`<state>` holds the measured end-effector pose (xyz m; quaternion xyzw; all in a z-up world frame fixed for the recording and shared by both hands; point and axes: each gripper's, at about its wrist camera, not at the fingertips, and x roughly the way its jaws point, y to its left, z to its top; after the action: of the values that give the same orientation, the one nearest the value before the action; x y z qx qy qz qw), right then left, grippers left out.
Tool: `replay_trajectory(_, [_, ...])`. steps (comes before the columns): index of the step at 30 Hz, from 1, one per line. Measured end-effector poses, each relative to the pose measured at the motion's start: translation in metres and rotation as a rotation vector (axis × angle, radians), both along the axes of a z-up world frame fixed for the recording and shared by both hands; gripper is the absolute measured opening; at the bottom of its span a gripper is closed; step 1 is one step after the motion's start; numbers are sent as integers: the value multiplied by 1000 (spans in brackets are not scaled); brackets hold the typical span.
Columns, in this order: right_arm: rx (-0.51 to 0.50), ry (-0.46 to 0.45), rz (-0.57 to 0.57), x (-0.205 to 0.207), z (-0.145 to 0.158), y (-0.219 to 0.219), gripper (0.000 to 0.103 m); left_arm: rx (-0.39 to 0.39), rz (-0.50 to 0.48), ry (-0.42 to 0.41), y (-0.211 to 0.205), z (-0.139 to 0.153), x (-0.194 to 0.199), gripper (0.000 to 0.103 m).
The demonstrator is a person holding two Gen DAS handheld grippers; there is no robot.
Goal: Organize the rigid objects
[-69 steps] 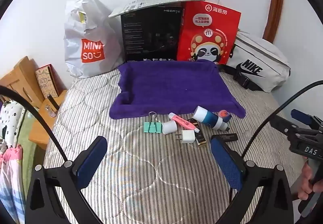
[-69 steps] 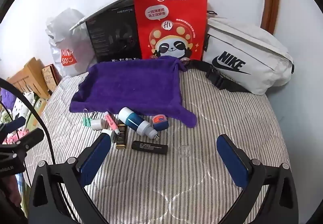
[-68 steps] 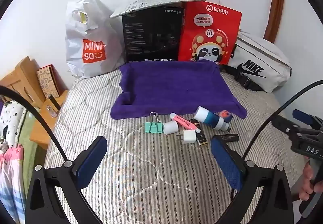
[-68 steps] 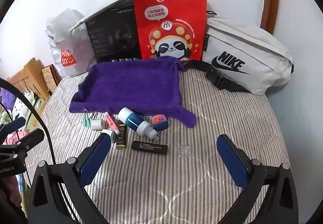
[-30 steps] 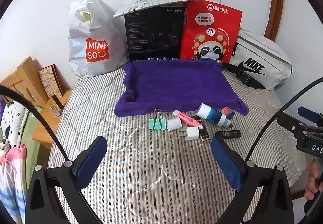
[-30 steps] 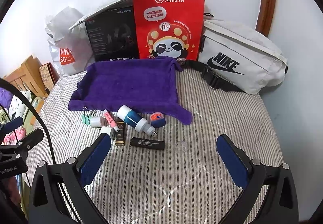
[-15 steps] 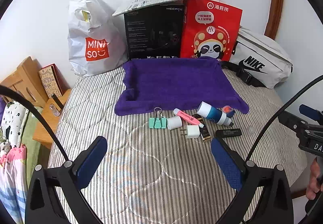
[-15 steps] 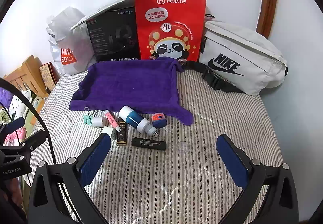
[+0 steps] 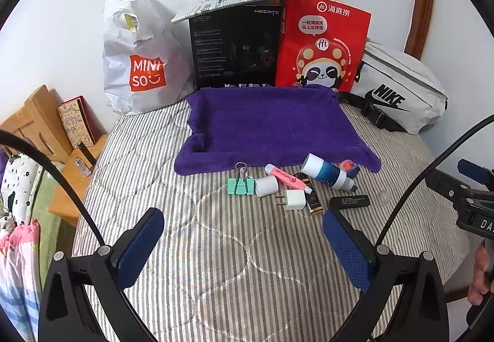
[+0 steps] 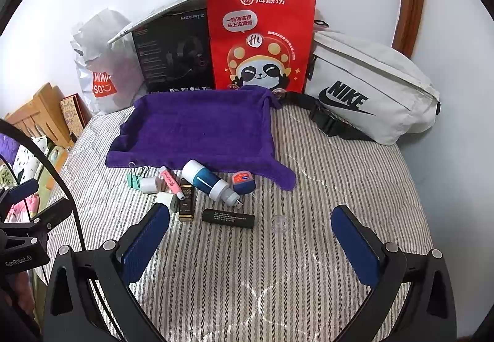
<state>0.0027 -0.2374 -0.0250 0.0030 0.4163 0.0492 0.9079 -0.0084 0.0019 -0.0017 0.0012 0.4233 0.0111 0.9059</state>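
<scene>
Clutter sits in a loose row on the striped bed, just short of the near hem of the purple towel [image 10: 191, 129]: a mint binder clip [image 9: 240, 186], a white cap [image 9: 266, 186], a pink highlighter [image 9: 287, 177], a white charger plug [image 9: 295, 199], a blue-and-white bottle [image 10: 205, 178], a small orange-and-blue tin [image 10: 244, 182], a slim gold-and-black box [image 10: 186, 203], a black stick [image 10: 228, 218] and a clear little disc [image 10: 278, 223]. The black stick lies nearest, its long axis running crosswise to the right tongs [image 10: 250, 244], straight ahead and a little left of their centre. The left tongs [image 9: 244, 246] face the clip and cap end of the row instead, with the stick off beyond their right finger. Both pairs hover spread wide and empty, short of the row. I'd judge the right hand better placed for the stick, the left for the clip.
</scene>
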Motion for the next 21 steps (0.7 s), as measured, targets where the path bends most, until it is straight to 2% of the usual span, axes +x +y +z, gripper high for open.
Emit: replay_trajectory(21, [-3,7,3,3,-1,2,103,2,0,1,0,-1,0,103])
